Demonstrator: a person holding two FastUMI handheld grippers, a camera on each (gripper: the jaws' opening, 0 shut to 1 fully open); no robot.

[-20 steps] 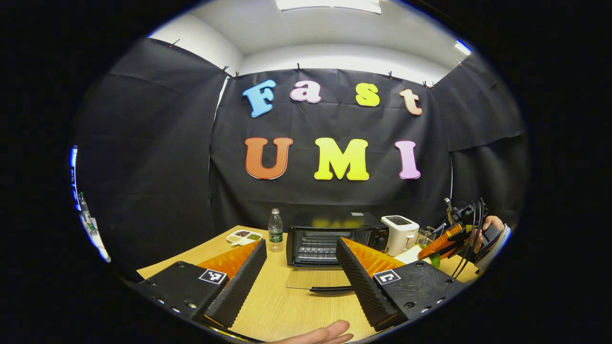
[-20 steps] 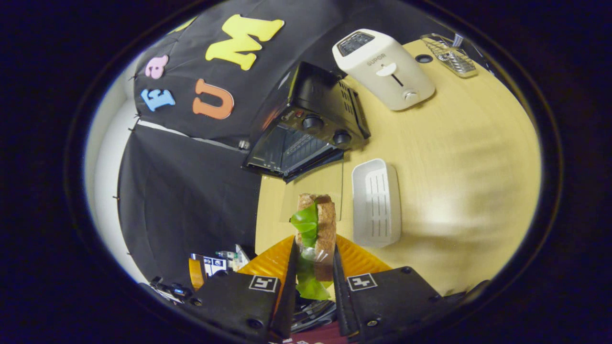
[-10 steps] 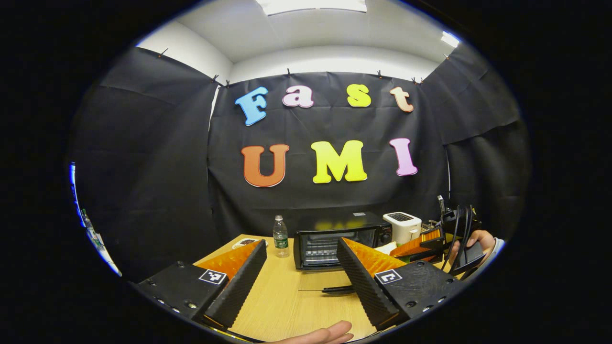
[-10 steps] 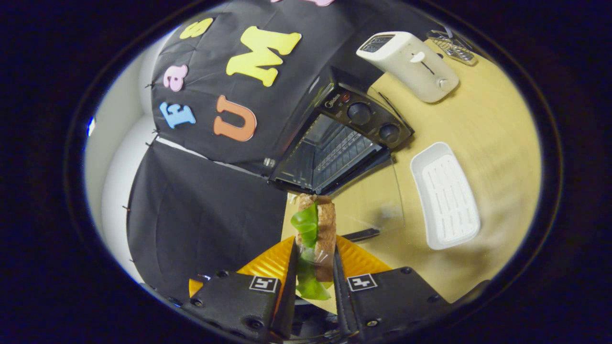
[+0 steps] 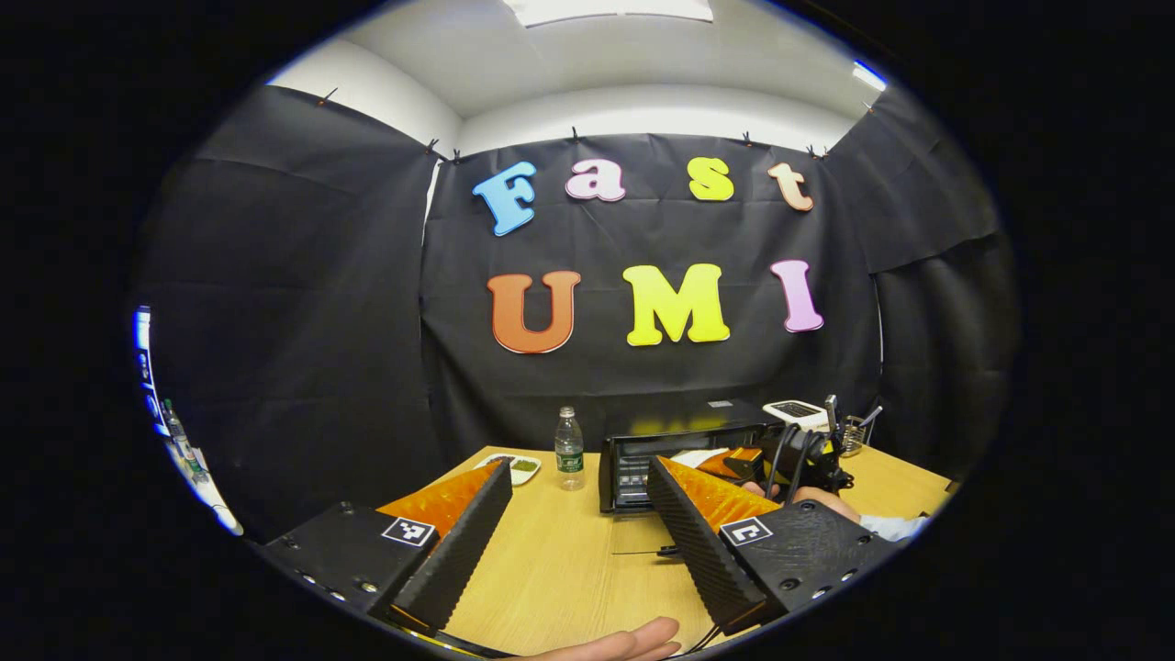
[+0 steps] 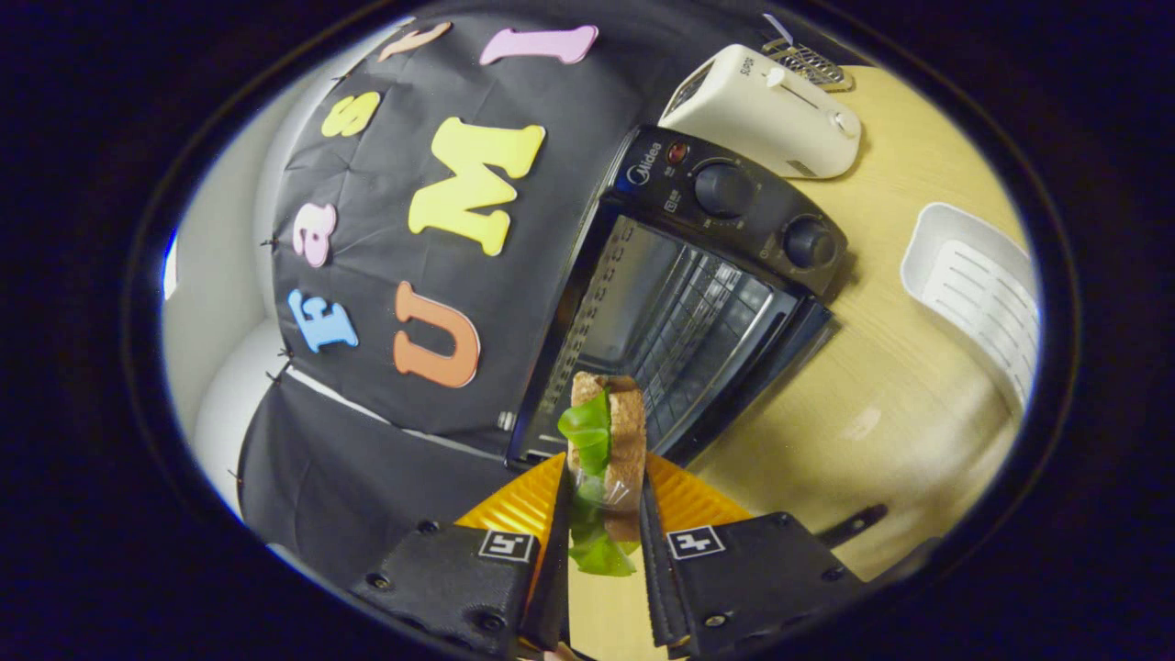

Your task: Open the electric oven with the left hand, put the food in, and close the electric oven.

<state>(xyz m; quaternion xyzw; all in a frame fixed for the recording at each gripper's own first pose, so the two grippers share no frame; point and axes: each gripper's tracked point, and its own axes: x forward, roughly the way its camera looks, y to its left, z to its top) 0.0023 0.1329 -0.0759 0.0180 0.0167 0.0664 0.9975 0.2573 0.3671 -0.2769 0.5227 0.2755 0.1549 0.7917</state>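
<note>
The right gripper (image 6: pixel 601 514) clamps a sandwich (image 6: pixel 606 441) of brown bread and green lettuce between its 2 fingers, poised just before the mouth of the electric oven (image 6: pixel 679 294), whose door lies flat on the worktop (image 6: pixel 881 404) with the wire rack bare inside. The left gripper (image 5: pixel 578 532) hangs back above the worktop, fingers spread wide on nothing. Opening looks done; loading and closing remain. A white tray (image 6: pixel 982 294) beside the oven sits empty; a divided dish (image 5: pixel 510 466) holds small foods.
</note>
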